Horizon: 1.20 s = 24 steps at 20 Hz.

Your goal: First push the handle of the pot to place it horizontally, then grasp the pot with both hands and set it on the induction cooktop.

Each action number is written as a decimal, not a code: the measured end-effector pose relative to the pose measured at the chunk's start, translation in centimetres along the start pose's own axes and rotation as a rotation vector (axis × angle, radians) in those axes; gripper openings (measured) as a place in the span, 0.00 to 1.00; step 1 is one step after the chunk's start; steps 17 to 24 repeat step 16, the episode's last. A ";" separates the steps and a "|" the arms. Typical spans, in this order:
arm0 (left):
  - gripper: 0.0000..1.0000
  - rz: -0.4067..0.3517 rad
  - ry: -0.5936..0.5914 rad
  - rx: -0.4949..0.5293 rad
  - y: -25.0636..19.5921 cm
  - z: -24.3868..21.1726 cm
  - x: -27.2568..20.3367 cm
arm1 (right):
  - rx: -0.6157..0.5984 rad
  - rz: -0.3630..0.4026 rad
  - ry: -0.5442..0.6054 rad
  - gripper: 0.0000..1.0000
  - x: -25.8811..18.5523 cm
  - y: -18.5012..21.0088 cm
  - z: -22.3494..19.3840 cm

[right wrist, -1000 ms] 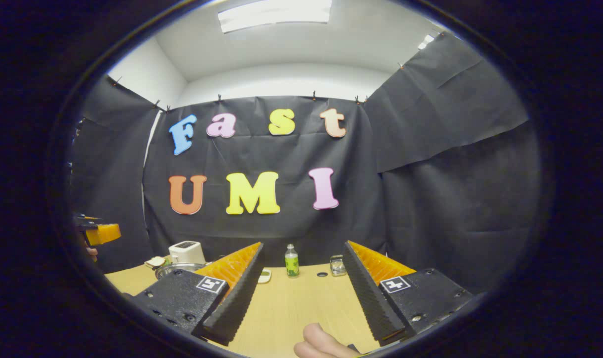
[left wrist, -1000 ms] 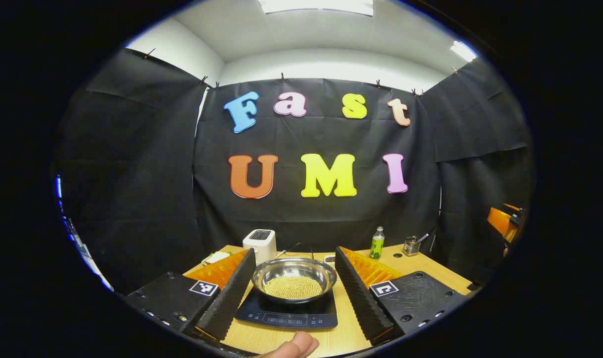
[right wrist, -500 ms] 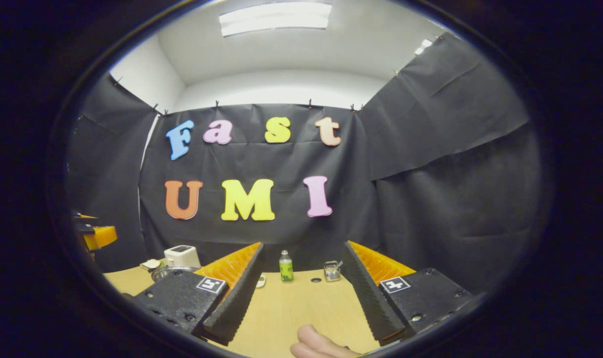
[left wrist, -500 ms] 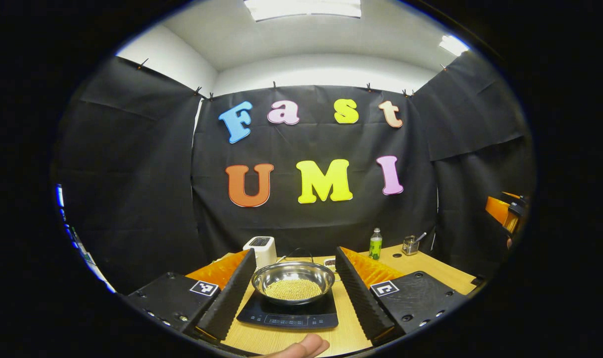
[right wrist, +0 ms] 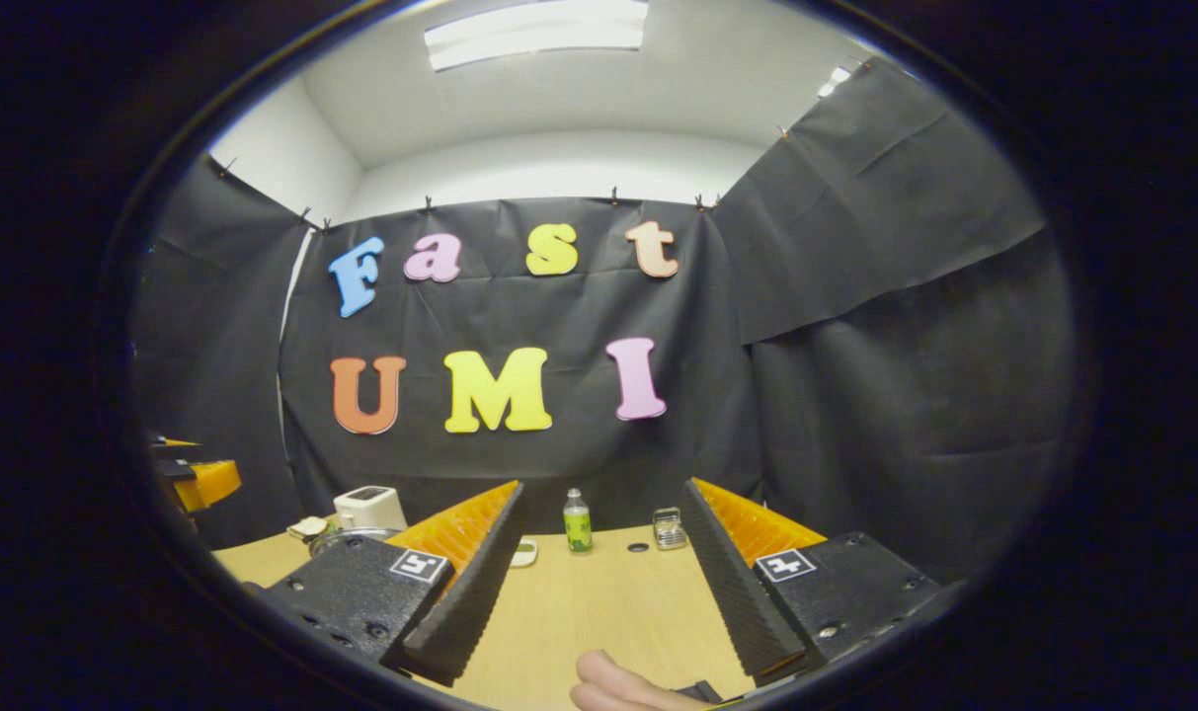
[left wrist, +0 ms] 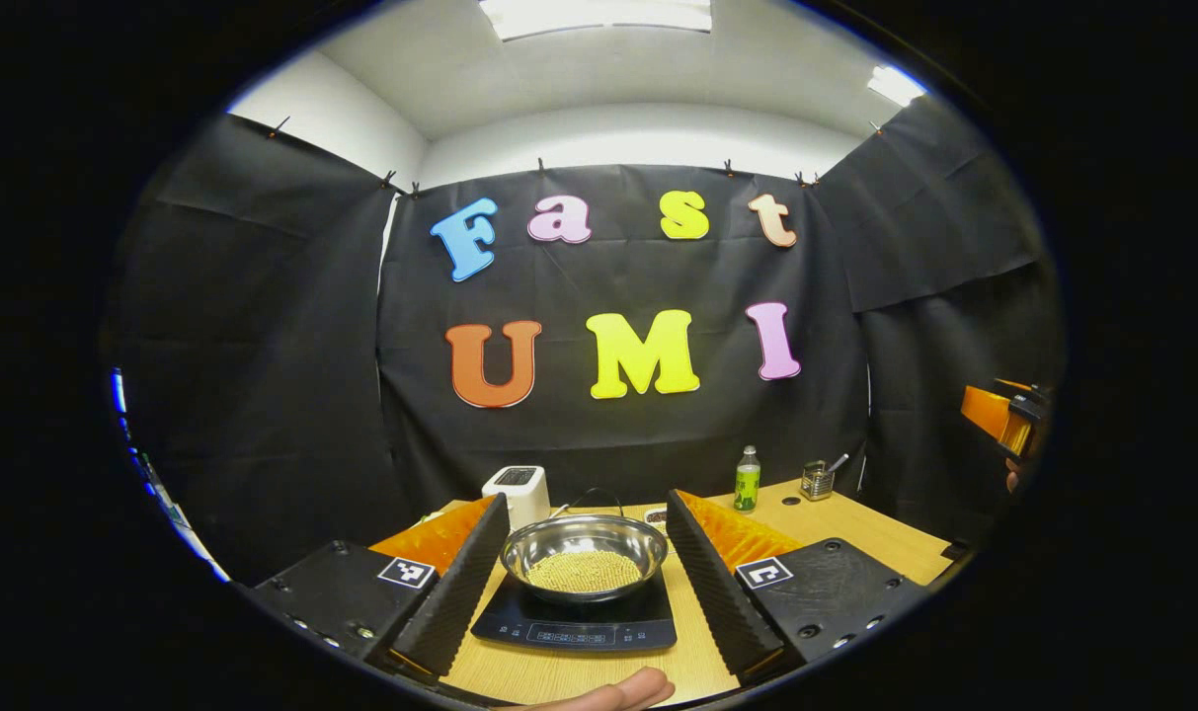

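The shiny steel pot [left wrist: 584,555], holding yellowish grains, sits on the black induction cooktop [left wrist: 576,622] on the wooden surface [right wrist: 599,602]. Left gripper [left wrist: 581,583] and right gripper [right wrist: 599,592] both hang with jaws released, touching nothing.

You've got the pot [left wrist: 584,555], a shiny round steel bowl, sitting upright and level on the cooktop [left wrist: 574,624]. Its bottom is covered with small yellowish grains. Its thin dark handle [left wrist: 593,496] arcs just above the far rim; you can't tell its exact lie. The cooktop is a flat black slab, control strip along its near edge, lying on the wooden table. In your right gripper view only the pot's rim [right wrist: 345,537] peeks out, far left.
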<state>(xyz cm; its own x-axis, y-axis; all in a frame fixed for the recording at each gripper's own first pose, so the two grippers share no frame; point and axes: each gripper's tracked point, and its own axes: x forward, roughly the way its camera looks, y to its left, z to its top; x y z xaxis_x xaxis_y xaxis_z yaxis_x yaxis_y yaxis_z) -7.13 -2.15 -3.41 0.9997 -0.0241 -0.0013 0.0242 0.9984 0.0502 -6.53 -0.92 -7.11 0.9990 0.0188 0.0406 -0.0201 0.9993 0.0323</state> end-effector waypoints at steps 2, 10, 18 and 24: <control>0.95 0.000 -0.007 -0.001 0.2 -0.3 0.0 | -0.001 -0.004 0.021 0.96 0.1 -0.1 -0.6; 0.95 0.003 -0.001 -0.003 0.5 -1.0 0.0 | -0.003 -0.002 0.031 0.96 0.1 0.1 -1.0; 0.95 -0.006 -0.008 -0.005 0.5 -1.1 -0.2 | -0.013 0.004 0.031 0.96 -0.1 0.3 -1.2; 0.95 -0.006 -0.008 -0.005 0.5 -1.1 -0.2 | -0.013 0.004 0.031 0.96 -0.1 0.3 -1.2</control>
